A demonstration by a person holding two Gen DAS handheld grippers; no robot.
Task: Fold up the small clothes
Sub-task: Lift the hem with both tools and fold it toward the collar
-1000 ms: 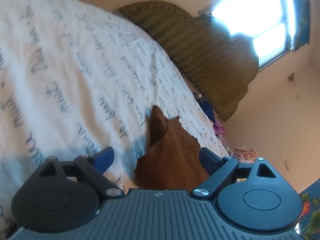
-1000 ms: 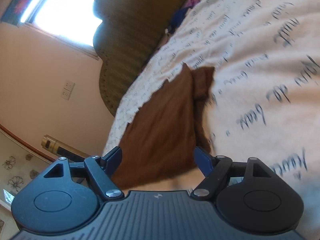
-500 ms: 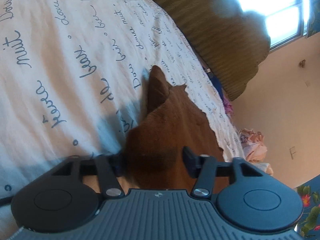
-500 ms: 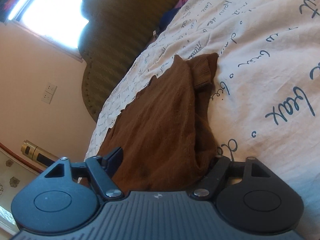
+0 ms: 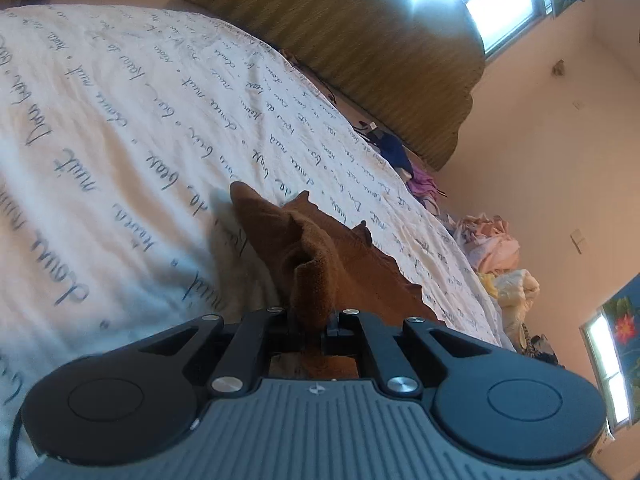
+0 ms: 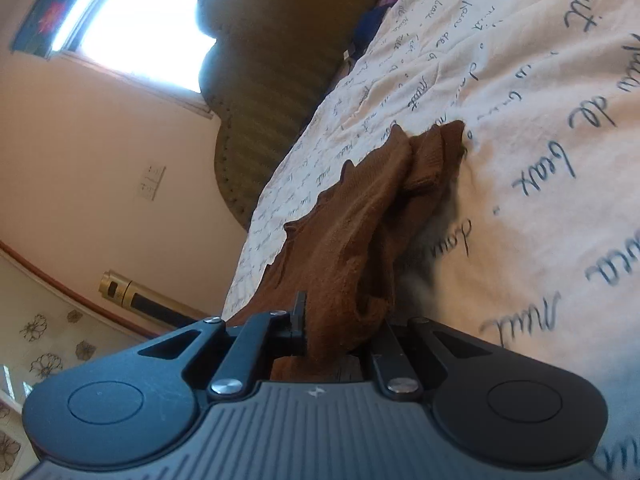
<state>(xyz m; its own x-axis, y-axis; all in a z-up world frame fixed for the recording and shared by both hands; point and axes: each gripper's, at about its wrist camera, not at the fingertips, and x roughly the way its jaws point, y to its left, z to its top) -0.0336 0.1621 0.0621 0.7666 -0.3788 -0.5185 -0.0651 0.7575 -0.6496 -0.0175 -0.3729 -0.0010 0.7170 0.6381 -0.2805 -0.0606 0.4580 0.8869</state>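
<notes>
Both grippers pinch the brown garment (image 5: 340,256) on the bed.

The left gripper (image 5: 310,326) and the right gripper (image 6: 340,330) each clamp a bunched edge — the rest of the cloth trails over the script-printed white bedsheet (image 5: 120,140), toward the olive headboard (image 5: 380,48).

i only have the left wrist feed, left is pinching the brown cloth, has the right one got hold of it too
Observer: Yes. The right gripper is shut on the brown garment, fabric bunched between its jaws.
Operator: anything on the wall that side
Observer: A white wall switch plate below the window.
Operator: and lower down
Observer: A brass-capped dark tube stands against a flower-patterned panel.
</notes>
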